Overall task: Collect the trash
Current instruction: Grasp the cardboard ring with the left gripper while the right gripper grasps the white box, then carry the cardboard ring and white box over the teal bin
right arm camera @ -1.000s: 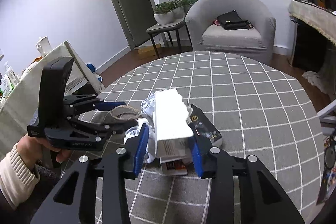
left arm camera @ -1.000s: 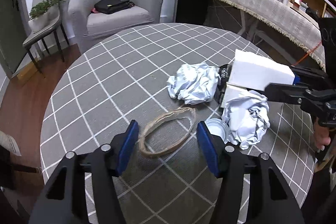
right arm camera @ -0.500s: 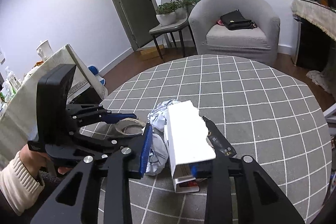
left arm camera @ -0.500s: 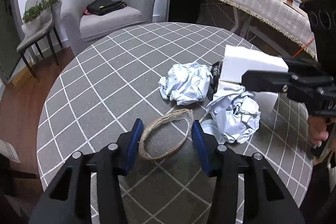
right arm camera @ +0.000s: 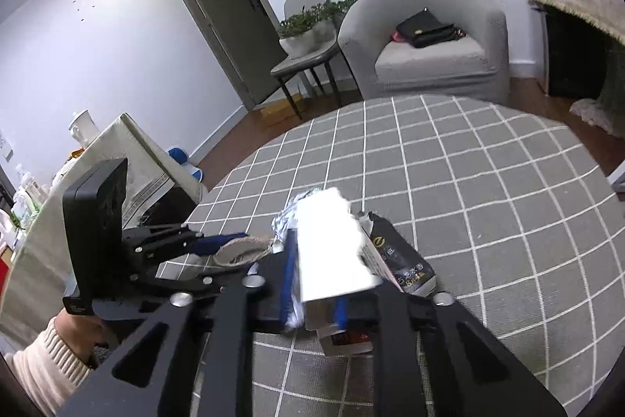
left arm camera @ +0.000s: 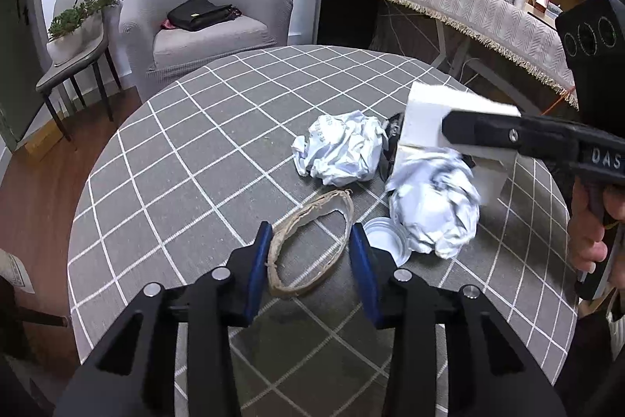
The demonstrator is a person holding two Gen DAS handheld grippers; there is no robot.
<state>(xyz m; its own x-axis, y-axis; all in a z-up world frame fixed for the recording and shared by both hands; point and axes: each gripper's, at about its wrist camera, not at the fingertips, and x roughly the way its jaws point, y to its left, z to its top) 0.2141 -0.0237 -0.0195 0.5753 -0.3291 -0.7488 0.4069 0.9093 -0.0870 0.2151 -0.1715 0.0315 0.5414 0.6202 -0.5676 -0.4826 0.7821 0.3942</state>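
Your left tool [left arm camera: 310, 253] has just been closing, and the flat tan loop of fibrous cardboard [left arm camera: 310, 247] lies between its blue pads [left arm camera: 259, 268], near them. I cannot tell whether they press on it yet, so I read the tool as part spread, straddling the loop on the grey checked cloth of the round surface [left arm camera: 187, 159]. The loop looks light, thin and floppy. Take it across the near arc, where both pads can meet on the band. Pinched elsewhere, it will probably sag or fold.

Just right of the loop lies a small round white lid [left arm camera: 384, 233], shallow and probably slippery. The rim is the likely hold. Two crumpled balls of white paper [left arm camera: 340, 149] sit behind and to the right. They are soft, very light and will crush under any grip, so the hold matters little.

Farther right, your right tool [right arm camera: 312, 284] has just been closing and now pinches the long white cardboard box [right arm camera: 332, 245] across its narrow sides. The box looks hollow and light, so hard pressure may dent its walls. Whether anything is inside it is hidden. A black printed packet [right arm camera: 402, 260] lies beside it. No bin or bag for the trash shows in either view.
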